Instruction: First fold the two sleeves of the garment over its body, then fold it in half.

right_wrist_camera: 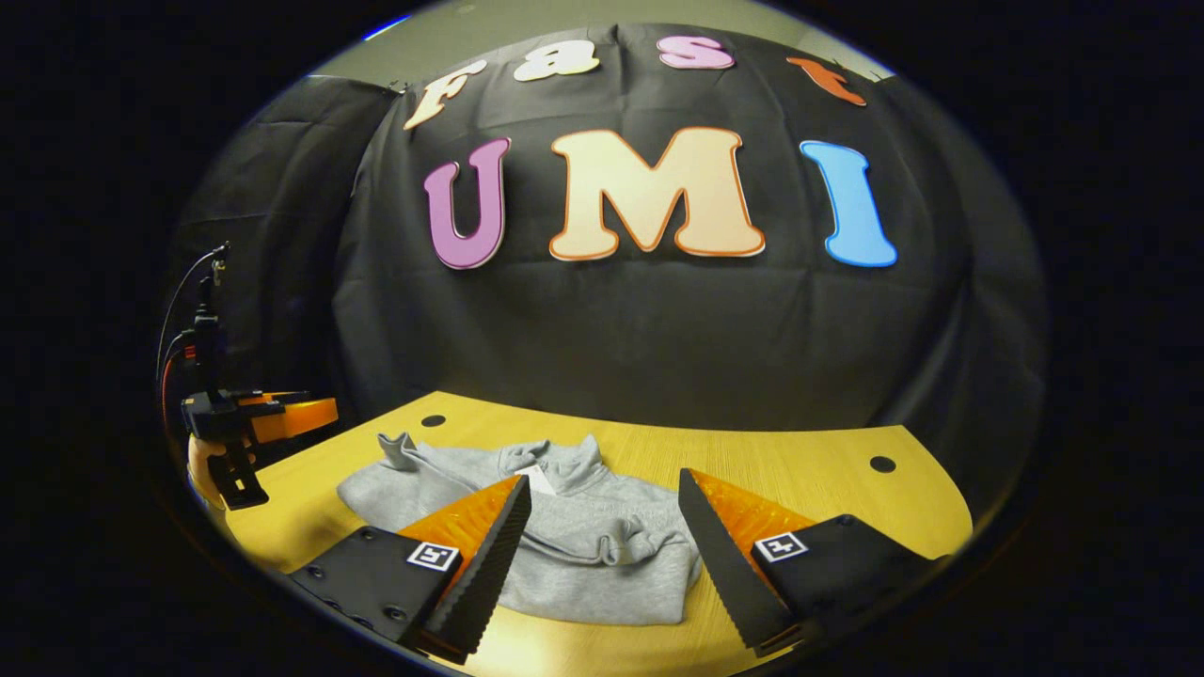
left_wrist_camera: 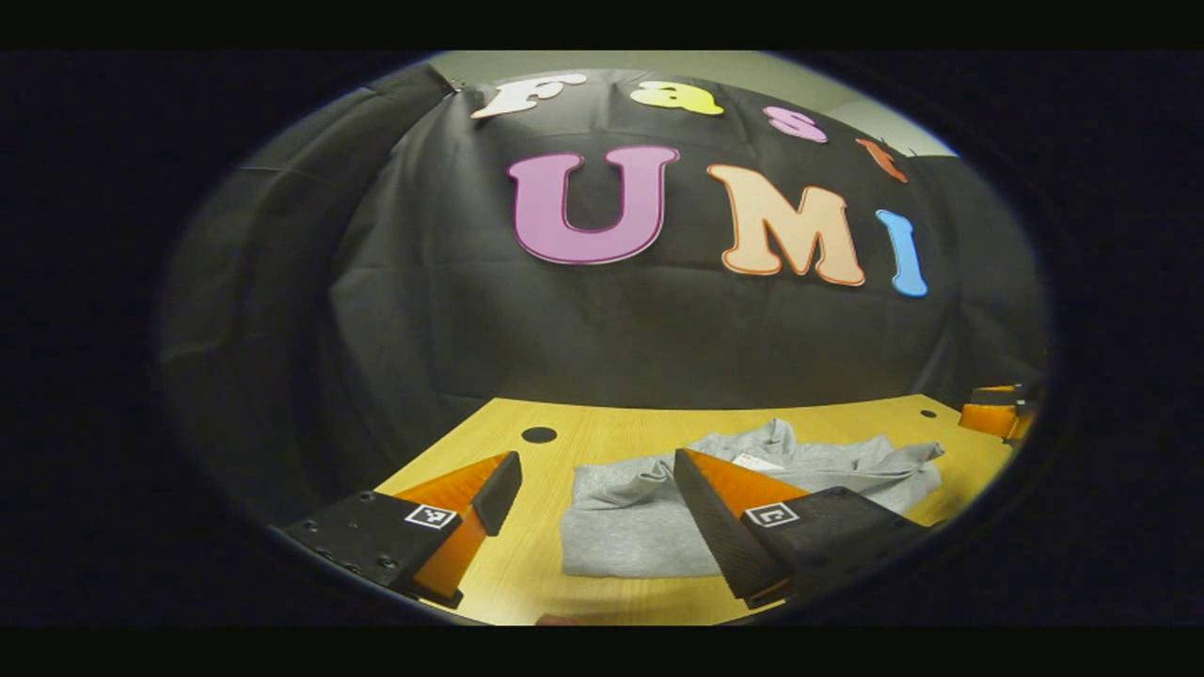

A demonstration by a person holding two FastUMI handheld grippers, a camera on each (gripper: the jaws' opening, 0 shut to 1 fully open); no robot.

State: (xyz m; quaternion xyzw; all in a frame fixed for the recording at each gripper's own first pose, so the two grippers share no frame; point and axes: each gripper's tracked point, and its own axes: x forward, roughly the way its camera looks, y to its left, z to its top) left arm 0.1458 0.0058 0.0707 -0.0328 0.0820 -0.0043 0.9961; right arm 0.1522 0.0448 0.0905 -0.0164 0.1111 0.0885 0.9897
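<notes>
We hold the left claw (left_wrist_camera: 594, 498) above the near edge of the tabletop (left_wrist_camera: 621, 428), its fingers spread wide apart with nothing between them. Ahead of it in the left gripper view lies the grey garment (left_wrist_camera: 640, 527), bunched into a compact heap with its collar and a white neck label turned up toward the far edge. One sleeve end points toward the right edge of the tabletop.

In the right gripper view our right claw (right_wrist_camera: 602, 541) also hangs over the near edge, its fingers parted, not touching the cloth. The garment (right_wrist_camera: 583, 550) sits between them in that view, near the middle of the tabletop (right_wrist_camera: 809, 465), with a sleeve cuff sticking up toward the far left corner. A thick fold runs across its body.

At the left edge of that view we see the left claw (right_wrist_camera: 273, 418) held off the tabletop's side by a hand (right_wrist_camera: 202, 465), with cables rising behind it.
</notes>
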